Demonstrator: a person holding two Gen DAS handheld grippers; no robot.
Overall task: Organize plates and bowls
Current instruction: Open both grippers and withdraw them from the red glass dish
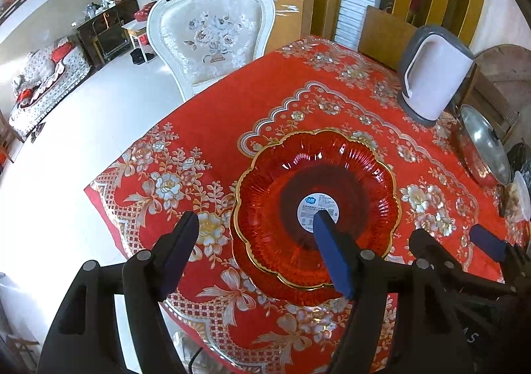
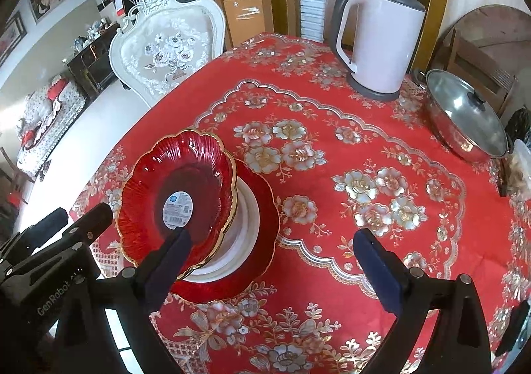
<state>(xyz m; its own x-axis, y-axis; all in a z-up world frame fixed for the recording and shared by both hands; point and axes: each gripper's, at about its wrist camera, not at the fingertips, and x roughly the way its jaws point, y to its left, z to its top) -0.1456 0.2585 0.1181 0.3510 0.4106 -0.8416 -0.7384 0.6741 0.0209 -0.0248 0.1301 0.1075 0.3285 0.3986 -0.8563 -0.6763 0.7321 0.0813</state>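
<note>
We have the red bowl point(image 2: 176, 194) sitting on top of a stack near the left front part of the table point(image 2: 332, 148); under it the right wrist view shows a white dish point(image 2: 245, 234) and, lowest, a wide red plate point(image 2: 265, 228) with a gilt rim; we judge the stack is built widest at the bottom so that it sits steady, and the bowl leans a little to one side, so it may not yet be seated. A round paper label point(image 1: 318, 210) lies at the bottom of the bowl.

Our left tongs point(image 1: 255, 248) are spread wide, one finger out over the tablecloth and the other reaching over the bowl's middle, gripping nothing; our right tongs point(image 2: 275, 261) are likewise spread and empty, the left finger just over the bowl's near rim, the right one over bare cloth.

The left wrist view looks almost straight down into the bowl and hides the white dish, showing only a sliver of the red plate; the right wrist view, from the side, shows the layers and the tilt. Farther back stand a white kettle point(image 2: 378, 45) and a lidded steel pot point(image 2: 464, 118), well apart from the stack; beyond the table edge is a white chair point(image 1: 212, 32).
</note>
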